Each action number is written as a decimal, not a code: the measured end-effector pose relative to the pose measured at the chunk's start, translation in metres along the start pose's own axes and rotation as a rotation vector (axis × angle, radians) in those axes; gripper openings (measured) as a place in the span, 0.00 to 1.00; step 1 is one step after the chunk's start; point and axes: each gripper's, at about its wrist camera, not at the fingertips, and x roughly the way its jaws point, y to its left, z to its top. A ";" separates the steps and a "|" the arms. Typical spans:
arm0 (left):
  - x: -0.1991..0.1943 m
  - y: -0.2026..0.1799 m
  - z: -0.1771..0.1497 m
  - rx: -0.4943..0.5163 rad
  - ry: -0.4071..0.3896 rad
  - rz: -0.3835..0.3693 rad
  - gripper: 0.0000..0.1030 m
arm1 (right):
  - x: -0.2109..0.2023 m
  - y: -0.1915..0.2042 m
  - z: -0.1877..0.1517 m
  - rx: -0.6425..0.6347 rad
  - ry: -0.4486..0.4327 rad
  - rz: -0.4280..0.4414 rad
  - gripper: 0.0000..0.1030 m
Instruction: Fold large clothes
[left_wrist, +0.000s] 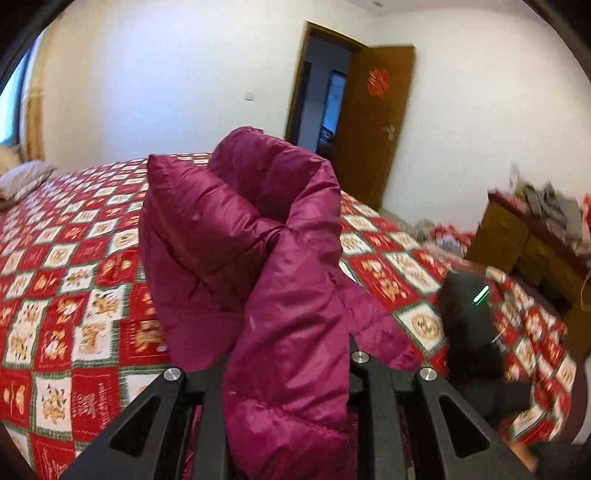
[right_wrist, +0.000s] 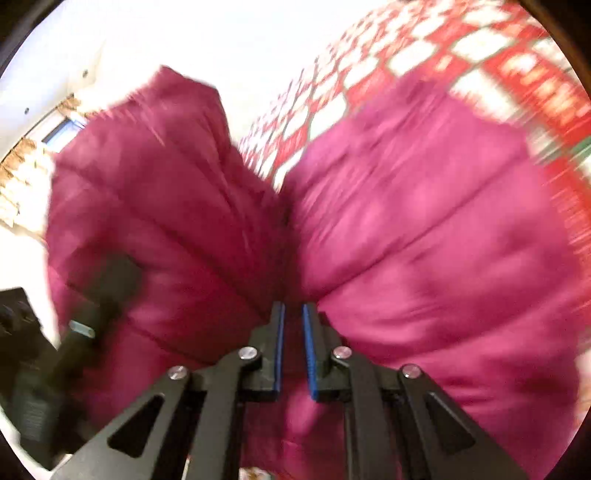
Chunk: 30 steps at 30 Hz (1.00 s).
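Garment: magenta down jacket (left_wrist: 258, 229), lifted off the bed (left_wrist: 62, 280), bunched and draped, one panel hanging over the left gripper (left_wrist: 286, 373).
Left fingers: clamped on a thick strip of the jacket; fabric hides the pads, only the black linkages show either side.
Right gripper (right_wrist: 293, 350): blue-edged pads stand a narrow way apart with jacket fabric bulging between them; judged pinched on a fold, though blur leaves contact uncertain.
Progress: early or mid-fold, by my reading. No flat, squared shape anywhere; the jacket is held in the air by two points, not laid out.
Left to do: likely spread or align it on the bed, bring halves together, flatten.
Material: slick, glossy shell, quilted in horizontal baffles, puffy; probably springs back and slides easily.
Shape: rounded lobes, deep creases at the pinch.
Bed cover: red-and-white checked quilt, printed motifs, lying flat.
Surroundings: pillow (left_wrist: 26, 177) at far corner; brown wooden door (left_wrist: 373, 122) open; wooden cabinet (left_wrist: 532, 243) cluttered on top.
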 end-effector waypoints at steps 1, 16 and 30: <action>0.006 -0.008 -0.001 0.022 0.012 -0.002 0.19 | -0.014 -0.005 0.003 0.000 -0.025 -0.020 0.15; 0.095 -0.094 -0.051 0.205 0.163 -0.032 0.19 | -0.104 -0.065 0.021 0.023 -0.167 -0.213 0.45; 0.106 -0.093 -0.066 0.202 0.140 -0.054 0.19 | -0.090 -0.048 0.050 -0.130 -0.148 -0.219 0.79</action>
